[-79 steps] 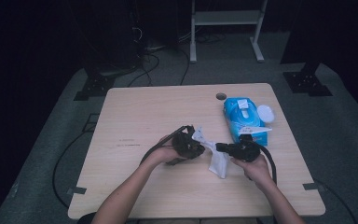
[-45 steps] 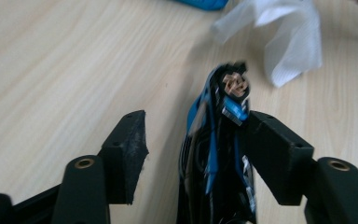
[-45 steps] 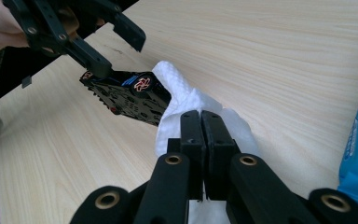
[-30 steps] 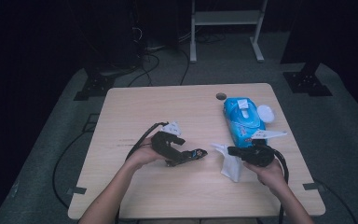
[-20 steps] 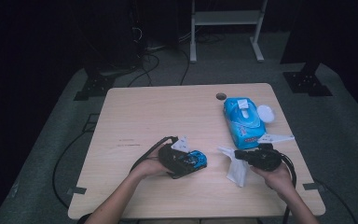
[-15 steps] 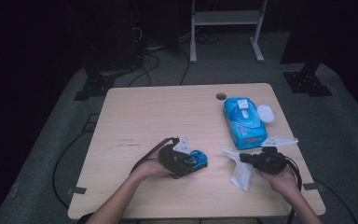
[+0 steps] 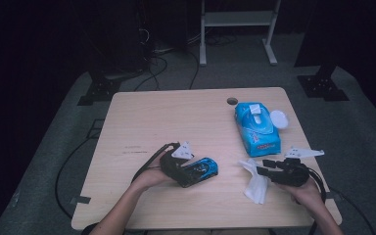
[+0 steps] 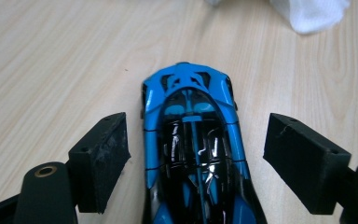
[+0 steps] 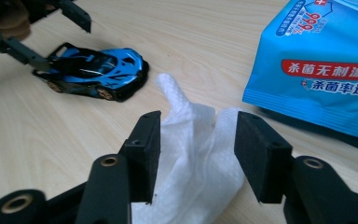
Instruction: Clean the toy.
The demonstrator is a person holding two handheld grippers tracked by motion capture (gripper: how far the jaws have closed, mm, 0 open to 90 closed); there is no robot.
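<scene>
Tabletop (image 7: 142, 117) holds wipes pack (image 7: 256, 128) beside wipe (image 7: 255, 183), toy car (image 7: 199, 171).

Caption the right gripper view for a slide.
Right gripper, jaws just opened around a white wipe, with a blue toy car and wipes pack beyond.

A pale wooden table (image 7: 142, 117) carries a blue toy car (image 7: 199, 170), crumpled white wipe (image 7: 255, 182), blue wipes pack (image 7: 256, 128) near its right edge, and perhaps a white lid (image 7: 279, 119).
</scene>
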